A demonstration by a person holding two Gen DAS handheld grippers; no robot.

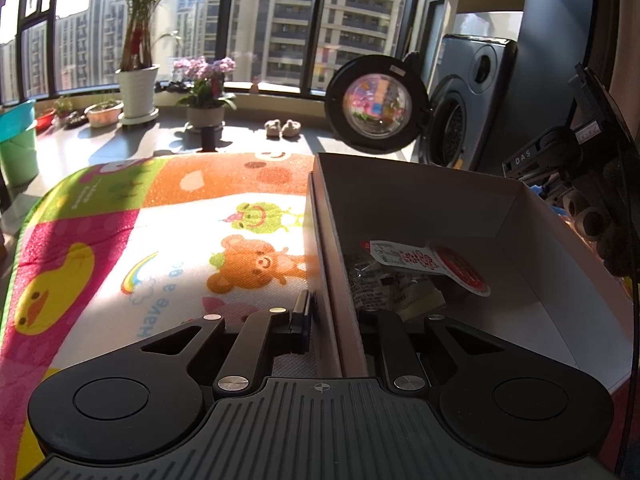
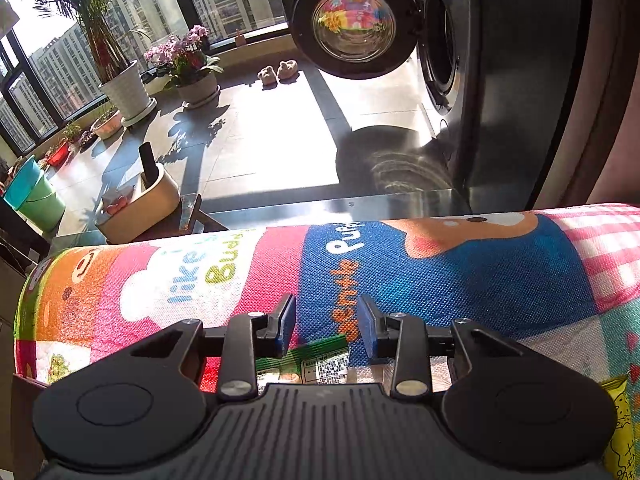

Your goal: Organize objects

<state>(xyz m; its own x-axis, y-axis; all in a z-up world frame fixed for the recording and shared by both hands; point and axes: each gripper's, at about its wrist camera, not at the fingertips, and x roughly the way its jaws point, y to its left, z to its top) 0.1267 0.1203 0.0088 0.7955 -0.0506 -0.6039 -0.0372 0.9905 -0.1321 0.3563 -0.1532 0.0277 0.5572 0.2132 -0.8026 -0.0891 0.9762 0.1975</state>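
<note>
Cardboard is sitting between the fingers of our left gripper: we are pinching the near wall of the white box, 1 finger outside on the mat side, the other inside, and the wall is filling the gap, so we are reading that claw as closed on it. We are steadying the box on the cartoon play mat. Inside it, several snack packets are lying in a loose heap on the bottom, a red-and-white 1 on top.

Our right gripper is hovering low over the mat with its 2 blue pads standing apart, holding nothing. Directly under and slightly behind the gap, a green packet is lying flat on the mat, its printed label facing up. A yellow packet is showing at the right edge of that view, well apart from the claw.

We are judging that we are in the collecting step: some items are already boxed, at least 2 are waiting outside. The next move is calling for tipping the right claw down and drawing it back a little, so the pads straddle an edge of the flat green packet before closing; a thin wrapper lying flush may slip out.
</note>
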